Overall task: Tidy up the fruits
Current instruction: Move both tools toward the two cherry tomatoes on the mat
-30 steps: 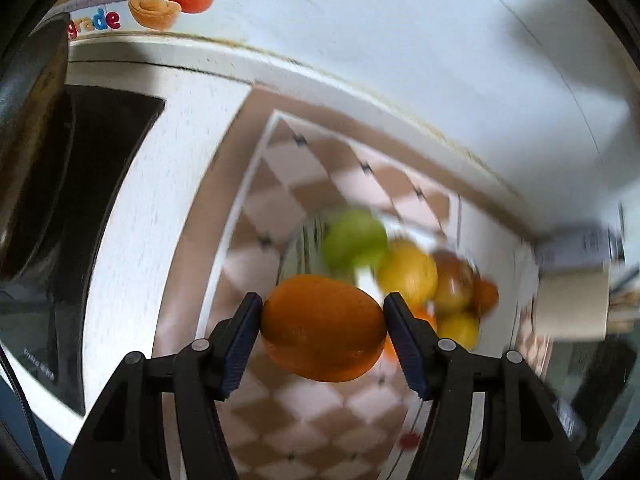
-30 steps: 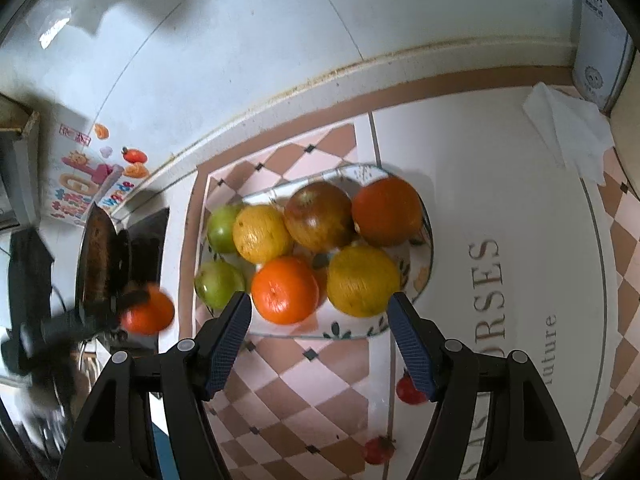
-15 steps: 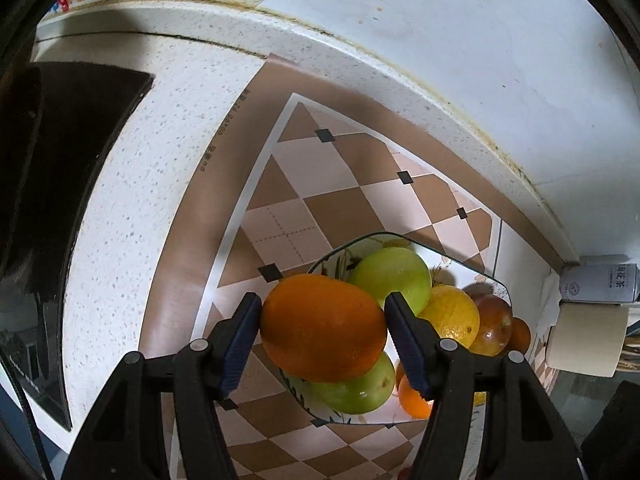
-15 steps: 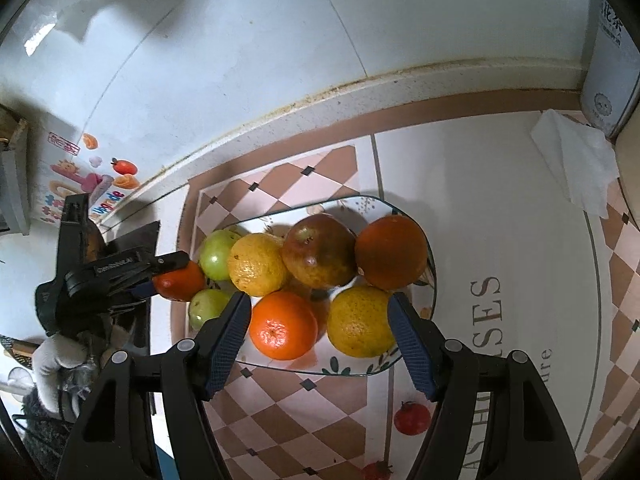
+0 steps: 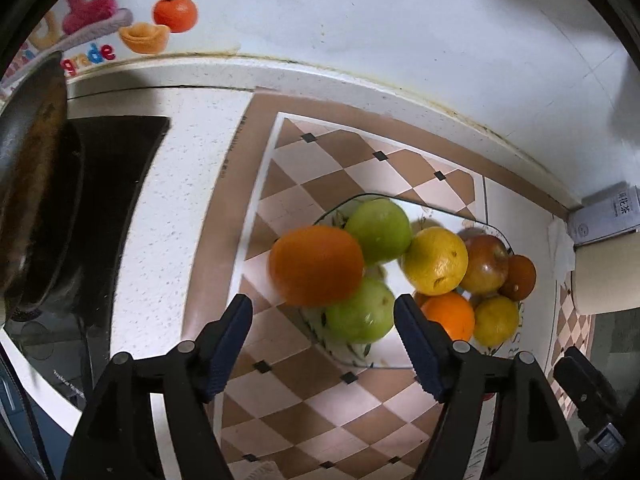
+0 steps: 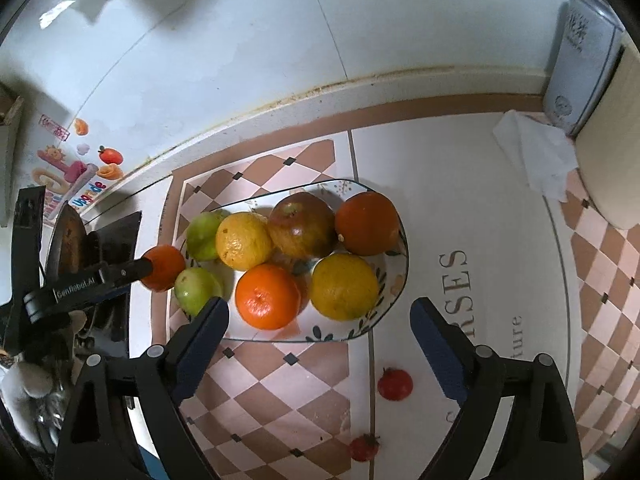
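My left hand-held gripper (image 5: 323,332) points steeply down over the plate's (image 5: 362,354) near-left edge, jaws just opened wider. The orange (image 5: 316,266) sits ahead of the fingertips, blurred, no pad on it; it overlaps two green apples (image 5: 378,232) at the plate's left end. Can't tell if it's resting on them or still in the air. From my right wrist view the left gripper's finger (image 6: 120,274) looks right against that orange (image 6: 164,268), but contact isn't clear there.

My right hand-held gripper (image 6: 320,320) is wide, jaws just opened further, nothing btwn them. Directly ahead of it: mandarin (image 6: 268,296) and yellow citrus (image 6: 344,286) at the plate's (image 6: 404,276) near rim; beyond those a 2nd yellow citrus (image 6: 244,242), a red-brown apple (image 6: 302,230) and a dark orange (image 6: 368,224).

Below the right gripper's tips, two small red fruits (image 6: 395,384) lie on the mat, off the plate. Far right of it: crumpled tissue (image 6: 536,156) on the worktop (image 6: 460,184), near a white canister (image 6: 580,60). Far left: a dark pan (image 6: 70,240).
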`<act>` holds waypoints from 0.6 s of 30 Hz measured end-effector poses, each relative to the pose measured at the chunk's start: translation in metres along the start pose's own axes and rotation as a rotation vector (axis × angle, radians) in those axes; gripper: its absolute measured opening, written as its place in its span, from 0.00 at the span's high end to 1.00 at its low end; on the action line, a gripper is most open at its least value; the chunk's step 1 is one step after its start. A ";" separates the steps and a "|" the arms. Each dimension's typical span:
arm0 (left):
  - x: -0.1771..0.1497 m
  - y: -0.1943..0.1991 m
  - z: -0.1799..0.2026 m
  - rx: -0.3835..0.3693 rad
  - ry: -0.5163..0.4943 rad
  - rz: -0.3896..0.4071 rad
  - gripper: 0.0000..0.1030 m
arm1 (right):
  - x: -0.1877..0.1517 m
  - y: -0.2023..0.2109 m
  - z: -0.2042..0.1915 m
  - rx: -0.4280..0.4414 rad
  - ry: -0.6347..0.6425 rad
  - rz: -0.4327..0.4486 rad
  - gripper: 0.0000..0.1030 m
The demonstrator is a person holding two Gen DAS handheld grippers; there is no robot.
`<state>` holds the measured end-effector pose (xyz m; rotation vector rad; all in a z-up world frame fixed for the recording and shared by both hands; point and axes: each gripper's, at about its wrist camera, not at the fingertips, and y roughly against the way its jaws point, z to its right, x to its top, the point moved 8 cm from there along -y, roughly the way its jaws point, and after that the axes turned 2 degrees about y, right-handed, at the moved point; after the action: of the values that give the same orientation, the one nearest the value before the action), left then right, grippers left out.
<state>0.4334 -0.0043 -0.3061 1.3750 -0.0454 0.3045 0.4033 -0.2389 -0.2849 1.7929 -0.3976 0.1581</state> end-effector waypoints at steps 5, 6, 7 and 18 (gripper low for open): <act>-0.019 0.021 -0.006 0.010 -0.026 0.036 0.21 | -0.016 0.016 -0.005 -0.023 0.018 0.015 0.08; -0.026 0.025 -0.005 0.030 -0.049 0.044 0.09 | -0.021 0.021 -0.006 -0.040 0.030 0.022 0.08; -0.032 0.027 -0.005 0.042 -0.065 0.051 0.07 | -0.024 0.023 -0.006 -0.050 0.039 0.026 0.08; -0.115 0.006 0.017 0.128 -0.191 0.038 0.07 | -0.084 -0.002 0.041 -0.130 0.017 -0.045 0.08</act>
<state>0.3240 -0.0412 -0.3207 1.5284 -0.2136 0.2100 0.3219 -0.2622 -0.3234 1.6699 -0.3471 0.1136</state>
